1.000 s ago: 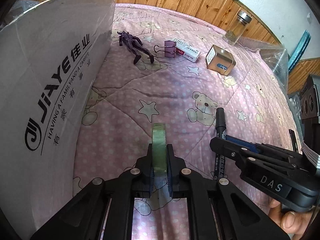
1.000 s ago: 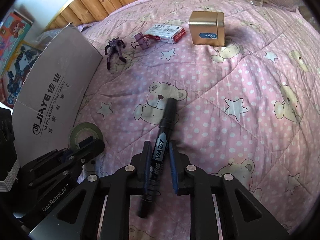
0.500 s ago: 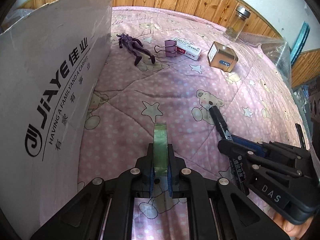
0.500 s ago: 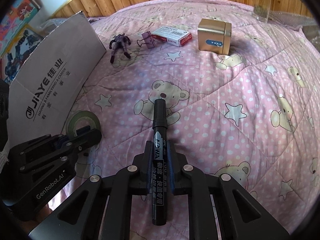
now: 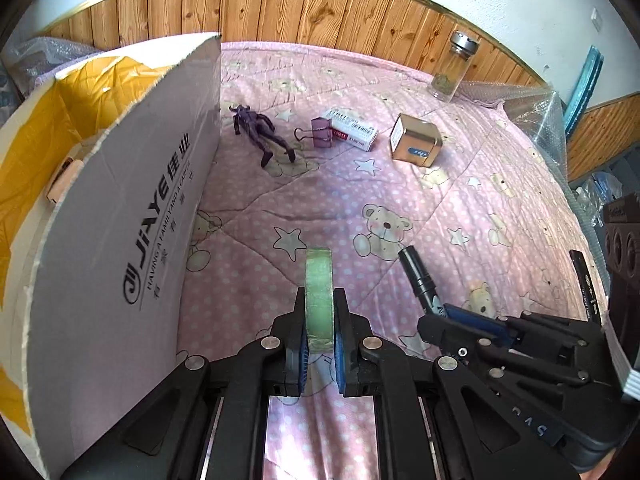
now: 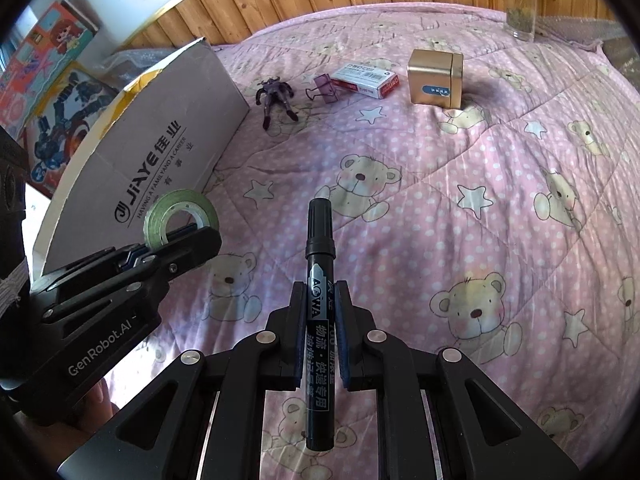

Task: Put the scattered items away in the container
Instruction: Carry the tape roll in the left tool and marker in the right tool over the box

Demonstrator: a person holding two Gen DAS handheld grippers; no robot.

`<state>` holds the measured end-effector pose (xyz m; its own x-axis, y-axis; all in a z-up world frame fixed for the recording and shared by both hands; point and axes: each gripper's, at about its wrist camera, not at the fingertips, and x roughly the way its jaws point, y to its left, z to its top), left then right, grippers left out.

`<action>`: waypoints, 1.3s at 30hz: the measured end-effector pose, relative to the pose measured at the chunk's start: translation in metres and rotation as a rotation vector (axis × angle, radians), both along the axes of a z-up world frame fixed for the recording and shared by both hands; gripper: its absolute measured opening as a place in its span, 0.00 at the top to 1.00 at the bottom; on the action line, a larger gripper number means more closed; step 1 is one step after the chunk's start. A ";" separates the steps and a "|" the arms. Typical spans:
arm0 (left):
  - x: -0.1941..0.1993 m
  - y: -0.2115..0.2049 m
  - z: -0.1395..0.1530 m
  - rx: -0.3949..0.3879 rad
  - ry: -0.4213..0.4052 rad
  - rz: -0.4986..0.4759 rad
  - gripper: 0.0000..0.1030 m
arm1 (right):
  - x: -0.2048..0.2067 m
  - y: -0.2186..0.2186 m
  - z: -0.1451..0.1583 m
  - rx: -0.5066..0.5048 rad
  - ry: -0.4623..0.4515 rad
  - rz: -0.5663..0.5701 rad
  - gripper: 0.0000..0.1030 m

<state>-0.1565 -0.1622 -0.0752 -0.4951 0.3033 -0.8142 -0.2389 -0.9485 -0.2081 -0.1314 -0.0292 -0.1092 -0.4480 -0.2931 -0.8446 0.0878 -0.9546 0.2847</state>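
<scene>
My left gripper [image 5: 319, 304] is shut on a green tape roll [image 5: 318, 284], held on edge above the pink quilt; the same tape roll [image 6: 180, 216] shows in the right wrist view, beside the box wall. My right gripper [image 6: 319, 300] is shut on a black marker [image 6: 319, 280] that points forward, and this marker [image 5: 420, 280] appears at the right in the left wrist view. The cardboard box [image 5: 120, 216] stands at the left with its yellow inside open on top. On the quilt farther off lie a purple figure [image 5: 260, 130], a purple binder clip [image 5: 320, 136], a staples box [image 5: 354, 130] and a gold tin [image 5: 416, 145].
A glass jar [image 5: 454, 66] stands near the wooden wall panel at the back. Another black pen [image 5: 586, 280] lies at the quilt's right edge. Bubble wrap [image 5: 532, 112] sits at the back right. Colourful toy boxes [image 6: 52, 76] stand behind the cardboard box.
Both grippers have risen with their loads. The box's open top has come into the left wrist view, and the marker has swung straight in the right gripper.
</scene>
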 end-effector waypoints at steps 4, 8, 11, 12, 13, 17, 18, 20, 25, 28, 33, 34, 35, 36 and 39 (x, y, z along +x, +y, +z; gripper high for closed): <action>0.008 0.002 0.009 -0.008 0.017 -0.005 0.90 | 0.010 -0.002 0.009 -0.002 0.013 0.002 0.86; 0.018 0.002 0.018 -0.014 0.037 -0.010 0.90 | 0.019 -0.004 0.018 -0.003 0.030 0.004 0.86; 0.024 0.002 0.026 -0.010 0.056 -0.015 0.90 | 0.025 -0.005 0.025 -0.004 0.043 0.005 0.86; 0.026 0.002 0.029 -0.008 0.063 -0.017 0.90 | 0.028 -0.006 0.027 -0.004 0.048 0.005 0.86; 0.029 0.003 0.032 -0.007 0.069 -0.019 0.90 | 0.031 -0.007 0.030 -0.003 0.053 0.007 0.86; 0.039 0.002 0.042 0.000 0.093 -0.024 0.90 | 0.039 -0.010 0.037 -0.004 0.070 0.012 0.86; 0.042 0.001 0.045 0.002 0.099 -0.024 0.90 | 0.041 -0.011 0.039 -0.004 0.074 0.013 0.86; 0.047 0.000 0.049 0.006 0.109 -0.024 0.90 | 0.046 -0.013 0.043 -0.007 0.081 0.015 0.86; 0.058 -0.007 0.057 0.024 0.125 -0.020 0.90 | 0.056 -0.018 0.052 -0.001 0.102 0.026 0.86; 0.064 -0.012 0.062 0.036 0.134 -0.011 0.90 | 0.062 -0.022 0.056 0.000 0.112 0.034 0.86; 0.075 -0.020 0.068 0.053 0.145 0.001 0.90 | 0.073 -0.027 0.060 0.001 0.127 0.048 0.86; 0.077 -0.021 0.069 0.055 0.147 0.001 0.90 | 0.075 -0.028 0.061 0.001 0.128 0.050 0.86; 0.079 -0.022 0.069 0.057 0.147 0.002 0.90 | 0.077 -0.029 0.063 0.002 0.131 0.052 0.86; 0.081 -0.023 0.070 0.061 0.147 0.002 0.90 | 0.079 -0.030 0.064 0.002 0.135 0.054 0.86; 0.086 -0.024 0.072 0.066 0.152 0.001 0.90 | 0.084 -0.032 0.069 0.003 0.147 0.057 0.86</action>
<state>-0.0707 -0.1866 -0.0033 -0.6111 0.3532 -0.7084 -0.2713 -0.9342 -0.2317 -0.0475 -0.0612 -0.0400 -0.5493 -0.3190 -0.7724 0.1827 -0.9478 0.2615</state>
